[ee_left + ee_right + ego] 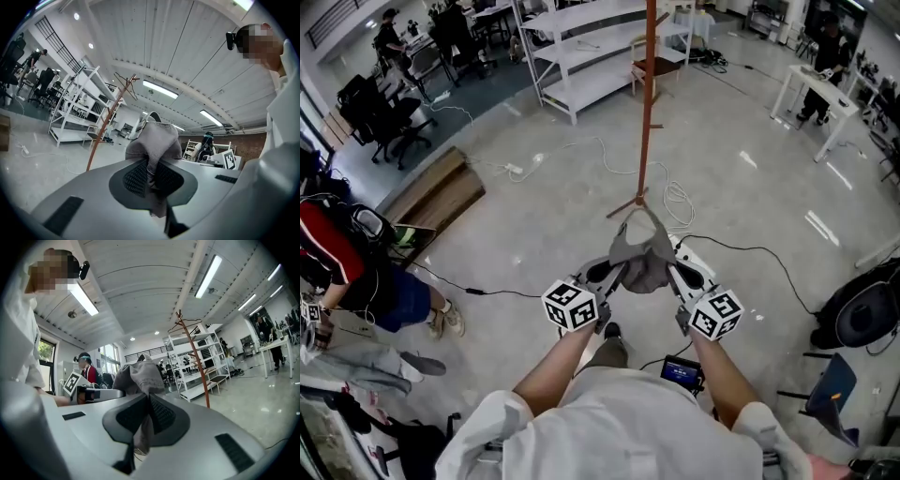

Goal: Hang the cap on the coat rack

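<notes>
The grey cap (645, 261) hangs in the air between the two tools, above the floor (750, 187), with the coat rack (648, 103) standing ahead of it. The left tool (150, 174) is pressed together on the cap's left edge, with fabric pinched between its pads. The right tool (148, 412) pinches the opposite edge likewise. The cloth bunches up beyond both pairs of jaws.

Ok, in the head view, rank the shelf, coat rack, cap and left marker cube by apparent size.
1. shelf, widest.
2. coat rack, long but thin.
3. cap.
4. left marker cube, nearly cap-sized, probably only because it sits nearer the camera.
</notes>
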Demonstrator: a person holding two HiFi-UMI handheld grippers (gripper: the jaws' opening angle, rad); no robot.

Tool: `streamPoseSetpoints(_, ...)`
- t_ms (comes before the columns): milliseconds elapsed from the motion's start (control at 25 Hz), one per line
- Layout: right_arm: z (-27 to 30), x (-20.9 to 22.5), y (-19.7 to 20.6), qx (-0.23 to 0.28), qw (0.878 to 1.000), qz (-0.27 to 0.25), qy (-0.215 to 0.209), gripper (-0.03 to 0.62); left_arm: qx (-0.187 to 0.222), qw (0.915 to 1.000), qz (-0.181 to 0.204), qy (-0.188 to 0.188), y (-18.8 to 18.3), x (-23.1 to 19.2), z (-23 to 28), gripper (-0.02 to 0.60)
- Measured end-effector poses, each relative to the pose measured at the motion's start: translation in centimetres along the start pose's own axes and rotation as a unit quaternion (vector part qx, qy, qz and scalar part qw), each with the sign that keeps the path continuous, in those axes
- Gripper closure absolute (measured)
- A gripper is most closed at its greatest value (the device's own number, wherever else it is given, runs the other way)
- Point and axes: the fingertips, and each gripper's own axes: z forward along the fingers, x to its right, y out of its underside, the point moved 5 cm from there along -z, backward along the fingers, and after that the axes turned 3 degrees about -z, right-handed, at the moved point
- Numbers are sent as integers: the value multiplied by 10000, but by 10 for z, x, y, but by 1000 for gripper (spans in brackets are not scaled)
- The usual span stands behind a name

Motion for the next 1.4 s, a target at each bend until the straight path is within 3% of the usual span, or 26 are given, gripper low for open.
streamPoseSetpoints(320, 92, 63, -1, -111, 9999, 112, 26, 566, -23, 9998, -148, 124, -29, -90, 54, 551)
streamPoseSetpoints(720, 200, 96, -20, -228, 9995, 185, 119, 565, 23, 9993, -334, 175, -80, -184, 90, 551)
streamPoseSetpoints(1000, 228, 111, -27, -259, 9994, 127, 198, 565, 16, 9990, -315, 306, -95, -206, 111, 551)
streamPoseSetpoints(1400, 237, 154, -14, -245, 9988, 213, 374, 565, -108, 9986, -329, 412, -82, -229, 154, 550)
